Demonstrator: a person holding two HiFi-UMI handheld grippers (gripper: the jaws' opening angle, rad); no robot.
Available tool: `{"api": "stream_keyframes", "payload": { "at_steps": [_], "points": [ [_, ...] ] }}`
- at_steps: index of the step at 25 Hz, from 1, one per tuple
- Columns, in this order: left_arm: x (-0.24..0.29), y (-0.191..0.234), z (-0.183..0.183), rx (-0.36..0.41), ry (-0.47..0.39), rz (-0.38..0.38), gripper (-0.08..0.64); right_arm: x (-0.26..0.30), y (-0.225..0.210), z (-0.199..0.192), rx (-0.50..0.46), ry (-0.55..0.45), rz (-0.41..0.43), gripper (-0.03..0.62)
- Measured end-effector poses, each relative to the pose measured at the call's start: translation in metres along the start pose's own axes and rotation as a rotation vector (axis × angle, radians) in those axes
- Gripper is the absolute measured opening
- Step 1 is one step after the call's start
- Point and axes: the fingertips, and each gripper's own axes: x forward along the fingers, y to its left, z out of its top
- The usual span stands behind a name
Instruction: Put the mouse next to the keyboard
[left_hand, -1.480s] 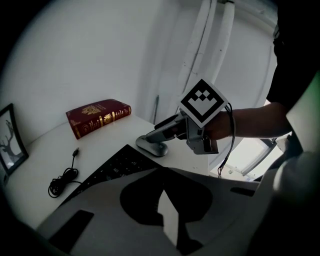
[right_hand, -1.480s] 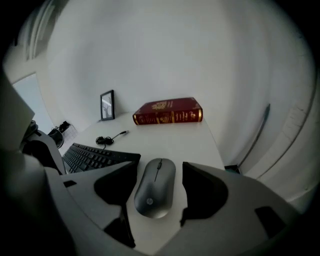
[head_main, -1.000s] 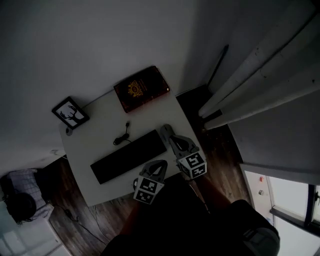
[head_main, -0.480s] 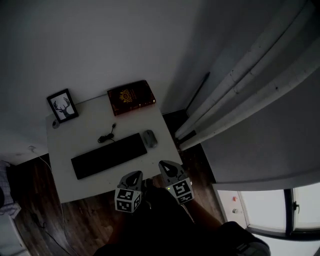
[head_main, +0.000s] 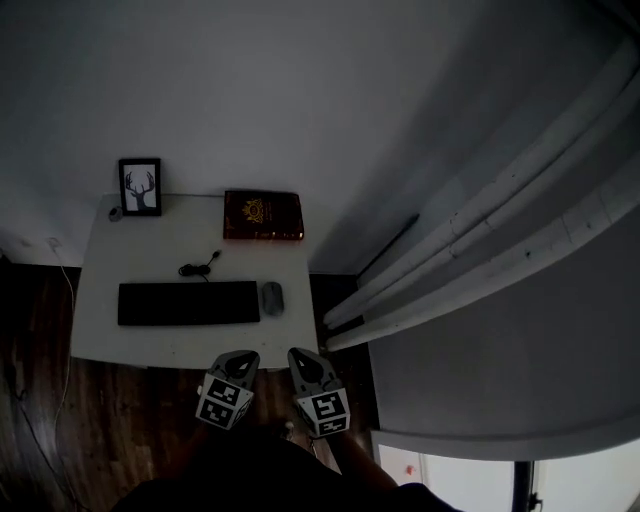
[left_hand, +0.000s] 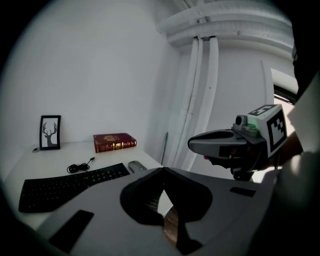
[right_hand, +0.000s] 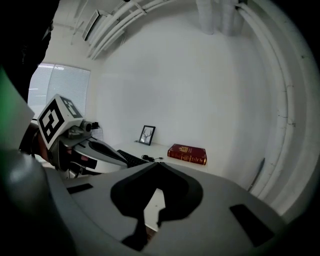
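mouse: grey mouse (head_main: 272, 298) sits on the white desk (head_main: 170, 345), just beside the keyboard's right end with a thin sliver of desk showing between them. It's close to the desk's right edge and nothing's holding it.
keyboard: black keyboard (head_main: 188, 302) lies lengthwise along the front half of the desk, parallel to the front edge, with its left end near the left edge.
cable: little black cable (head_main: 198, 268), coiled up with a plug sticking out, lies just behind the keyboard around mid-desk.
book: dark red book (head_main: 263, 215) with a gold emblem lies flat at the back edge, over toward the back right corner.
picture frame: black picture frame (head_main: 139, 187) with an antlered deer print stands upright at the back left corner, by the wall.
small thing: a tiny grey object (head_main: 115, 213) sits just left of the frame, too small to tell what it is.
left gripper: left gripper (head_main: 243, 357) is off the desk, just in front of the front edge over the floor. Its jaws are pressed together with nothing in them.
right gripper: right gripper (head_main: 298, 353) is right next to the left one, also just off the front edge and pointing at the desk. Its jaws are closed up and empty too.
floor: dark wood floor (head_main: 90, 420) lies in front of and left of the desk.
pipes: fat white pipes (head_main: 480, 240) run along the wall off to the desk's right.
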Motion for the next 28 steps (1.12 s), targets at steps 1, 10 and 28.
{"api": "stream_keyframes", "payload": {
  "at_steps": [1,10,28],
  "points": [
    [0.002,-0.009,0.003,-0.015,-0.023,0.011,0.0,-0.008,-0.003,-0.001,-0.012,-0.002,0.017,0.02],
    [0.02,-0.082,0.013,-0.013,-0.071,0.016,0.0,-0.042,-0.018,-0.015,-0.06,-0.021,0.123,0.02],
    [0.028,-0.099,0.012,0.038,-0.041,0.036,0.0,-0.06,-0.029,-0.021,-0.1,-0.04,0.133,0.02]
  ]
}}
